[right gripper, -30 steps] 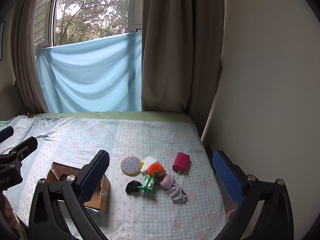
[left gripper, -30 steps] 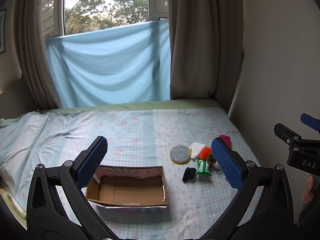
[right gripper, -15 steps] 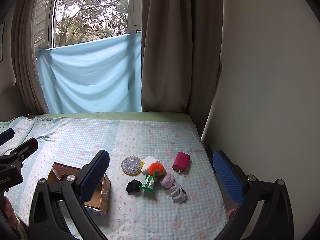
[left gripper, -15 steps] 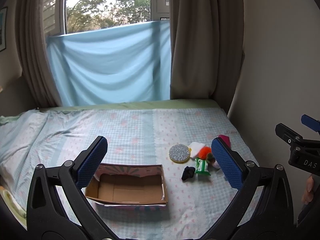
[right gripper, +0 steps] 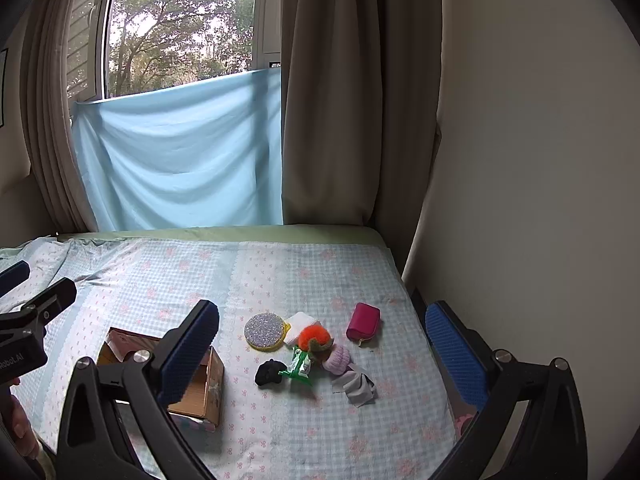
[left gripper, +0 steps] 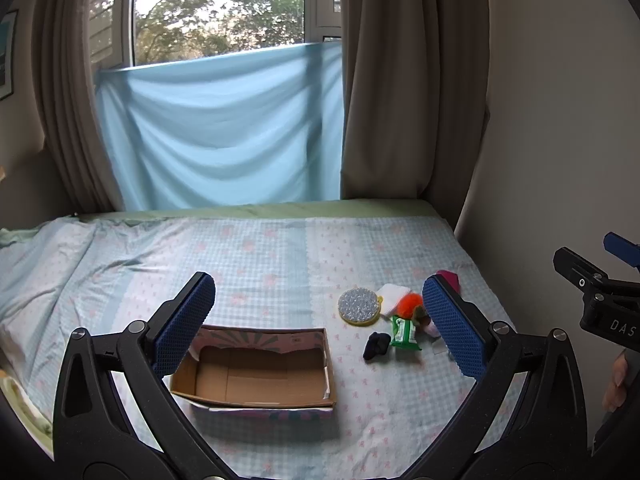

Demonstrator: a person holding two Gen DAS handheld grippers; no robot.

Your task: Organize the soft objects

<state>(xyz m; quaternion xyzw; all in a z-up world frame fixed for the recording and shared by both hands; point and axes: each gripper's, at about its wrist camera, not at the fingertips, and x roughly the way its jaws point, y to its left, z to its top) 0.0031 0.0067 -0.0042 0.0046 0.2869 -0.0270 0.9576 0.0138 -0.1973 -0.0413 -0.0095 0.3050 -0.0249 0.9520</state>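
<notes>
Hovering above bed, right claw (right gripper: 320, 360) and left claw (left gripper: 320, 328) both gaping, empty; soft pile (right gripper: 312, 348) lying right of cardboard box (left gripper: 256, 376), nearer right claw.

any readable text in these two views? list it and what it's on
"DAS": on the right gripper's body, cut off by the left wrist view's edge.
"obot.AI": on the left gripper's body, start cut off in the right wrist view.
Green packet: print too small to read.
Cardboard box: pattern only, no legible words.
</notes>
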